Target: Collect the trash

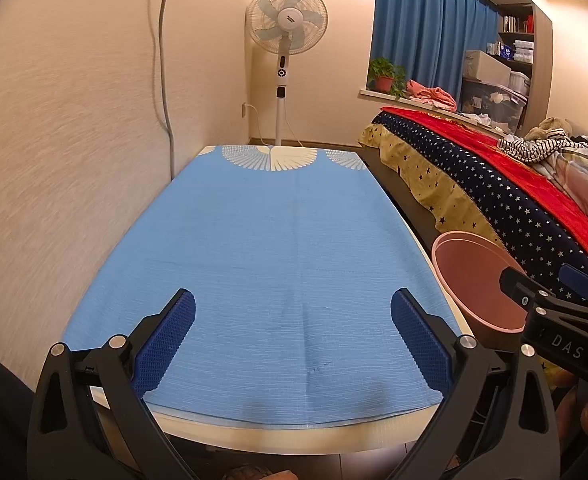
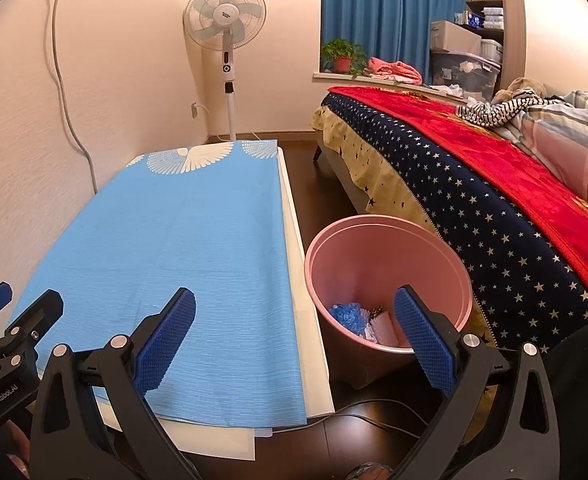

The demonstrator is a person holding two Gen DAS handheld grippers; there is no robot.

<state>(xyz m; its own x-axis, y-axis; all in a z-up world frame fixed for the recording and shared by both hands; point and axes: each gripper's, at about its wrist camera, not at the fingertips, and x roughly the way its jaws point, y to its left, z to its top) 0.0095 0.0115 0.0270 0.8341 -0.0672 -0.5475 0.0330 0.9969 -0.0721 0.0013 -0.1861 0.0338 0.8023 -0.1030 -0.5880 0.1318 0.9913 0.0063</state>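
Two claws hang over the near edge of the desk (image 1: 333, 436), both spread wide with nothing between their blue pads. The left claw (image 1: 293, 344) sits above the blue cloth (image 1: 274, 260) that covers the desk top, its fingers apart over bare fabric. The right claw (image 2: 294, 344) straddles the desk's right edge: its left finger lies over the blue cloth, while its right finger crosses in front of the pink bin (image 2: 389, 264).

That bin stands on the dark floor (image 2: 309, 168) just beside the desk's right side, between the desk and the bed (image 2: 493, 208) with its star-patterned cover. Inside the bin, at the bottom, lies the trash (image 2: 357, 318): a crumpled blue piece, something whitish-pink, and a small dark patterned scrap. This trash lies below and just left of the right claw's right finger, apart from it, and well to the right of the left claw. In the left wrist view the bin's rim (image 1: 469, 240) shows at the right, with the right claw (image 1: 549, 284) in front of it.

A standing fan (image 2: 224, 16) rises beyond the far end of the desk, near blue curtains (image 2: 377, 12).
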